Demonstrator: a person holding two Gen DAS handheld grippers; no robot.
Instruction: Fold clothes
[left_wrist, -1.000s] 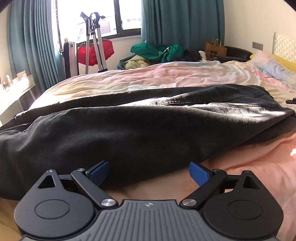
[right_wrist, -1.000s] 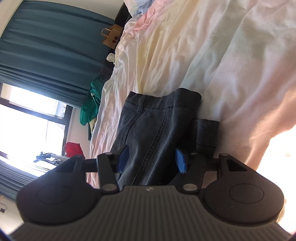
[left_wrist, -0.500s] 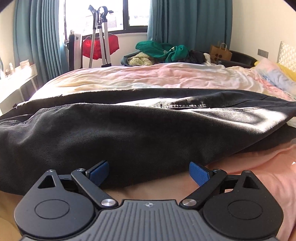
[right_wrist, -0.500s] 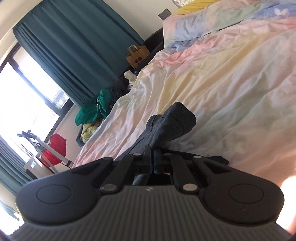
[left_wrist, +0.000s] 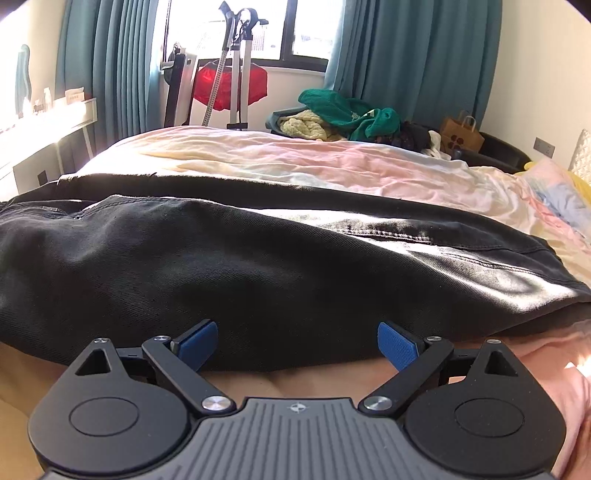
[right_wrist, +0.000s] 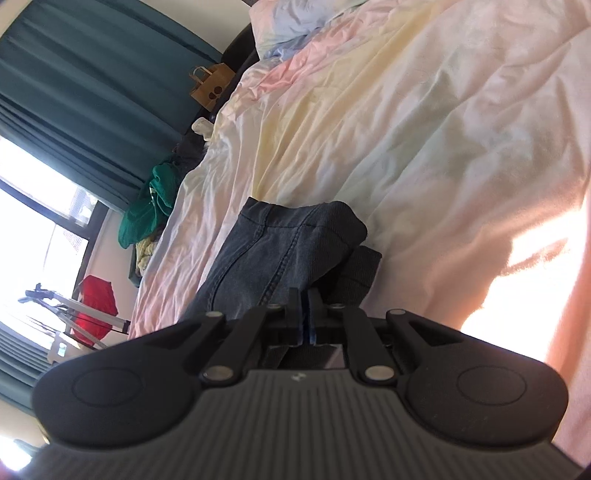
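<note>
Black jeans (left_wrist: 258, 266) lay across the bed (left_wrist: 295, 158); my left gripper (left_wrist: 297, 345) gaped, my right gripper (right_wrist: 303, 317) pinched their hem.

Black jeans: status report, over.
Left gripper open, at the black jeans, holding nothing. Right gripper shut on jeans end. Nothing blocking on bedsheet.

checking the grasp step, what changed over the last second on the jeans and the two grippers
The right gripper, open around the end of the black jeans a second ago, has shut on that denim and tilted while holding it. The left gripper stayed open at the near edge of the jeans, gripping nothing; its view only swung a little. The jeans still lie stretched across the bed.
</note>
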